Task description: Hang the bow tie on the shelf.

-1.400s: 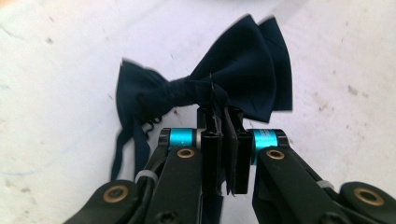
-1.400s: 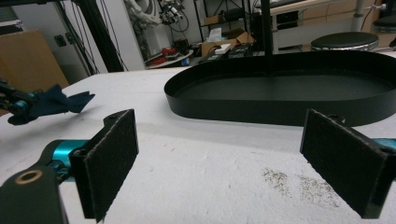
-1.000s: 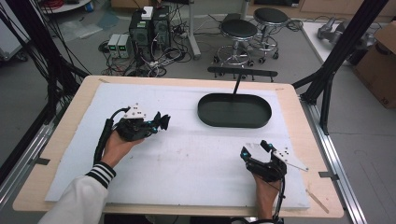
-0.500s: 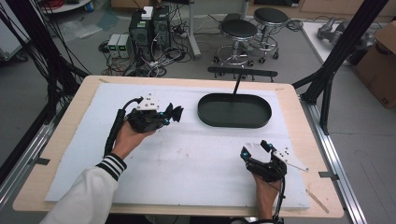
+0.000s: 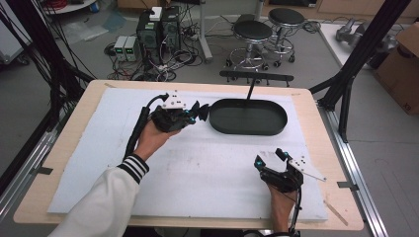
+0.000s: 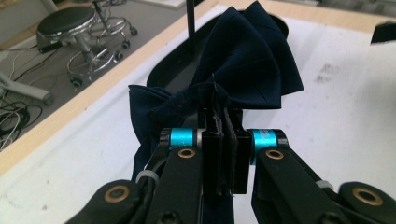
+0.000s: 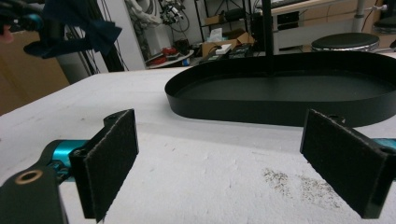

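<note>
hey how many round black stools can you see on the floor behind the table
2. One round black stool stands just beyond the table's far edge, and the other round black stool is right beside it, slightly farther back. More could be hidden outside the frame.

- The bow tie (image 6: 243,60) is dark navy cloth, smooth with a slight sheen, creased into soft folds.
- The tray (image 5: 248,117) looks like matt black metal or plastic.
- The mat (image 5: 207,163) is white, foam-like and rough, with grey scuffs.
- The table (image 5: 316,106) edge is pale, matt wood.
- The right gripper (image 7: 219,158) pads are coarse black felt.
</note>
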Action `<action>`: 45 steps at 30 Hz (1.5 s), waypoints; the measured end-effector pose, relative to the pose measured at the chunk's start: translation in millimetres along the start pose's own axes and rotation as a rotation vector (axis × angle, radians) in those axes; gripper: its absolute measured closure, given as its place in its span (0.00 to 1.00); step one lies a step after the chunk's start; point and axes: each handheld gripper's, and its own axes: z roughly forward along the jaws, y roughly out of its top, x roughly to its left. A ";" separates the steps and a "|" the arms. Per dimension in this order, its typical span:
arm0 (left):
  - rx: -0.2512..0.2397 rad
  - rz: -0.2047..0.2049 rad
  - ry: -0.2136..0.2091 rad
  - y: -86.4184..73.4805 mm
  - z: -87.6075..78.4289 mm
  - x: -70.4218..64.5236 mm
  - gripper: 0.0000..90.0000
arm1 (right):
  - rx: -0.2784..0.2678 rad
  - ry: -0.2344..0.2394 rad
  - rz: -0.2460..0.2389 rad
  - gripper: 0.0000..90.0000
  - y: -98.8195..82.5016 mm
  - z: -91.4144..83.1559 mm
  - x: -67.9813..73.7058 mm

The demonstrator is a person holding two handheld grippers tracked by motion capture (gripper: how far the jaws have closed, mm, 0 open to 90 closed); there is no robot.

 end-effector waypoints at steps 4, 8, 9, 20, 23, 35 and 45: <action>-0.032 0.000 -0.007 9.1 4.8 -1.9 0.96 | -0.001 0.001 0.005 0.12 0.2 0.1 -0.9; -0.068 -0.022 -0.014 17.7 9.5 -1.2 0.96 | -0.002 -0.002 0.006 0.12 0.2 0.5 -1.1; -0.074 -0.023 -0.015 20.1 10.2 -0.6 0.96 | 0.003 -0.001 0.012 0.12 0.2 0.3 -0.6; -0.164 -0.079 -0.021 44.2 16.0 10.7 0.96 | -0.001 -0.005 0.015 0.12 0.2 0.2 -1.8; -0.184 -0.089 -0.021 51.6 17.7 14.7 0.96 | -0.001 -0.004 0.016 0.12 0.2 0.1 -2.0; -0.227 -0.108 -0.038 75.3 28.3 19.8 0.97 | -0.002 -0.004 0.023 0.12 0.2 0.0 -2.1; -0.224 -0.085 -0.019 97.5 42.8 17.8 0.97 | -0.003 -0.005 0.013 0.12 0.2 0.1 -1.7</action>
